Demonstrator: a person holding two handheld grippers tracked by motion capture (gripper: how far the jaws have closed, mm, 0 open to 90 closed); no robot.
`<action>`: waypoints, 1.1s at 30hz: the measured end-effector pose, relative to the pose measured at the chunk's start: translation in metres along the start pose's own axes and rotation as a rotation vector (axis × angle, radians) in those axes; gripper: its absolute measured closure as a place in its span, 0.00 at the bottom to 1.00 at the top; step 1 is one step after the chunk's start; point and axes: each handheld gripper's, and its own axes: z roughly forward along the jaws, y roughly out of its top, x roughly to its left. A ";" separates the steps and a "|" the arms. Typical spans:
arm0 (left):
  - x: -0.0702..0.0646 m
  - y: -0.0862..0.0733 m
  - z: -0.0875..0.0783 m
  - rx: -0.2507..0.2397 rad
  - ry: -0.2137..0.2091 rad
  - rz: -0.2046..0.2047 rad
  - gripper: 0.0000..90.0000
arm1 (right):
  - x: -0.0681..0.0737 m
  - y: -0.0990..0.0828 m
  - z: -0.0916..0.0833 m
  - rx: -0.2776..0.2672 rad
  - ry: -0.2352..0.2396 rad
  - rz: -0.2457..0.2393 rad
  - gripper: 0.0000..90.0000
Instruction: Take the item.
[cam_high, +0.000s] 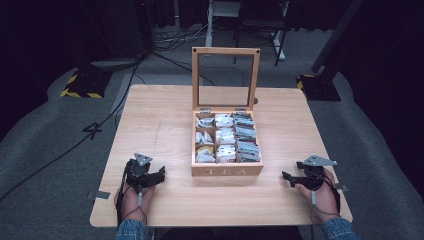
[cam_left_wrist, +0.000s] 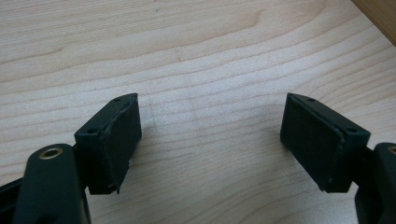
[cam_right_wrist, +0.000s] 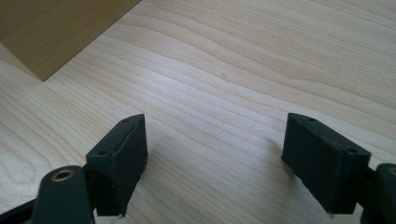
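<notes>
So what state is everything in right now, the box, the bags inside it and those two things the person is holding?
Tea box: lid open, standing upright.
Tea bags: in the compartments, untouched.
Left hand-held gripper: open, holding nothing, resting on the table left of the box.
Right hand-held gripper: open, holding nothing, on the table right of the box.

pale wood table, tan tea box, black grippers

the table (cam_high: 165, 120) is light maple with wavy grain lines. between the two grippers stands a tan wooden box (cam_high: 227, 171) with pale "tea" lettering, holding white, yellow and grey sachets (cam_high: 226, 136). the left gripper (cam_high: 161, 174) and right gripper (cam_high: 286, 176) are matte black, each topped by a grey plate. denim-blue sleeves (cam_high: 131, 230) sit behind them.
</notes>
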 end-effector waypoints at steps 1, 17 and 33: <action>0.000 0.000 0.000 0.000 0.000 0.000 0.23 | 0.000 0.000 0.000 0.000 0.000 0.000 0.24; 0.000 0.000 0.000 0.000 0.000 0.000 0.23 | -0.003 0.013 -0.011 -0.043 0.056 0.029 0.44; 0.000 0.000 0.000 -0.002 0.000 -0.003 0.23 | 0.008 0.055 -0.029 -0.079 0.126 0.006 0.44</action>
